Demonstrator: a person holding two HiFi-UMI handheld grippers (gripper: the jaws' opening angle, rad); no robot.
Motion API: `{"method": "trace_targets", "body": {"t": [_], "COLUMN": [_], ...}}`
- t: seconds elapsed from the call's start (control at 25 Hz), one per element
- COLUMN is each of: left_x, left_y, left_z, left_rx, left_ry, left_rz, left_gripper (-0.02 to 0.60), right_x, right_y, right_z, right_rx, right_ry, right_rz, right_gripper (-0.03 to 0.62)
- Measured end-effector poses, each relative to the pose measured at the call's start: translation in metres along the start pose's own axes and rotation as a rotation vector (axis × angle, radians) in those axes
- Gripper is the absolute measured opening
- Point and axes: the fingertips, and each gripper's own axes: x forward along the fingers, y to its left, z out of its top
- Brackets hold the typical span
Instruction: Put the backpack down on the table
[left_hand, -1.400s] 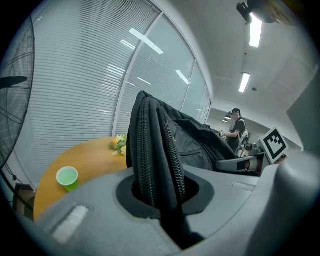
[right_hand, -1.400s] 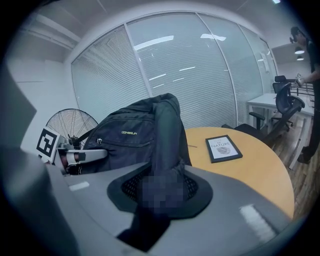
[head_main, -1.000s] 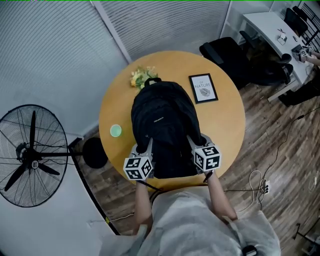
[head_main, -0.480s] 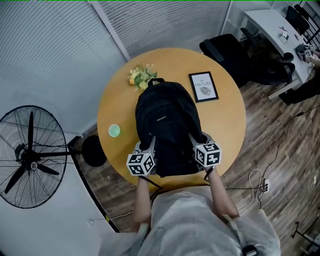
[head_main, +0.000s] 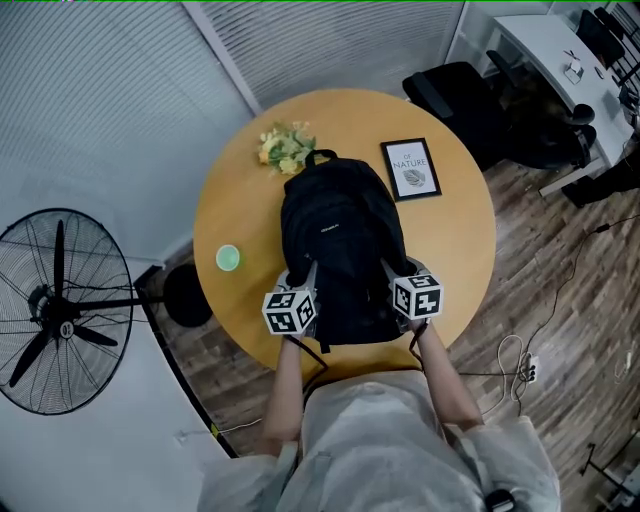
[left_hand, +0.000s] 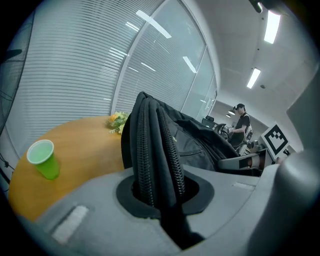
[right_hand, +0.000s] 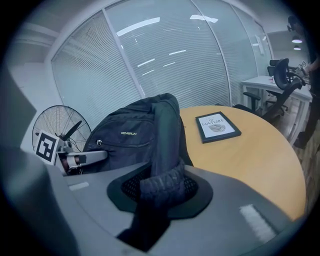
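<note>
Black backpack (head_main: 340, 245) is lying across the round wooden tabletop (head_main: 455, 240) in the head view, with the left gripper (head_main: 305, 278) and right gripper (head_main: 392, 272) at its near end. In the left gripper view, the fingers (left_hand: 90, 202) are clamping its zippered edge (left_hand: 150, 150). In the right gripper view, the fingers are pinching its padded strap (right_hand: 162, 182).

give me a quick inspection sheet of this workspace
surface: round wooden table, bare wood around the items
job's things: black backpack over the table's middle; cannot tell whether it rests fully
clutter: green cup, framed picture, yellow flowers
grippers: left gripper shut on the backpack's zipped edge; right gripper shut on a fabric fold
cables: white cable, low to the right of the table
surroundings: standing fan, office chair, white desk
</note>
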Motion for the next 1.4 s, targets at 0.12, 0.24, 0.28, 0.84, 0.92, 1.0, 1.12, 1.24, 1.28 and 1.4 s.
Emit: {"method": "trace_targets", "body": {"t": [0.12, 0.24, 0.28, 0.84, 0.92, 1.0, 1.12, 1.24, 1.28, 1.4], "left_x": [0.012, 0.02, 0.022, 0.049, 0.052, 0.054, 0.06, 0.064, 0.064, 0.068], "left_y": [0.001, 0.005, 0.005, 0.025, 0.029, 0.03, 0.028, 0.039, 0.042, 0.047], "left_z": [-0.002, -0.005, -0.006, -0.029, -0.031, -0.034, -0.041, -0.043, -0.045, -0.049], "left_rx": [0.004, 0.009, 0.01, -0.015, -0.013, -0.016, -0.03, -0.031, -0.029, -0.028], "left_ry": [0.019, 0.04, 0.047, 0.116, 0.122, 0.131, 0.149, 0.167, 0.172, 0.18], "left_rz": [0.005, 0.011, 0.012, 0.049, 0.053, 0.057, 0.053, 0.07, 0.08, 0.096], "left_gripper": [0.048, 0.048, 0.048, 0.049, 0.051, 0.054, 0.058, 0.069, 0.078, 0.101], "right_x": [0.007, 0.013, 0.015, 0.043, 0.047, 0.047, 0.046, 0.056, 0.059, 0.064], "right_y": [-0.008, -0.013, -0.015, -0.03, -0.033, -0.037, -0.045, -0.047, -0.047, -0.054], "right_z": [-0.003, -0.008, -0.01, -0.025, -0.026, -0.027, -0.031, -0.032, -0.033, -0.036], "right_rx": [0.018, 0.033, 0.037, 0.022, 0.022, 0.016, -0.002, -0.05, -0.076, -0.134], "right_ry": [0.012, 0.029, 0.034, 0.1, 0.107, 0.12, 0.153, 0.19, 0.203, 0.234], "right_rz": [-0.02, -0.028, -0.03, -0.022, -0.013, -0.01, -0.028, -0.056, -0.067, -0.096], "right_gripper": [0.094, 0.092, 0.092, 0.094, 0.094, 0.095, 0.097, 0.106, 0.11, 0.124]}}
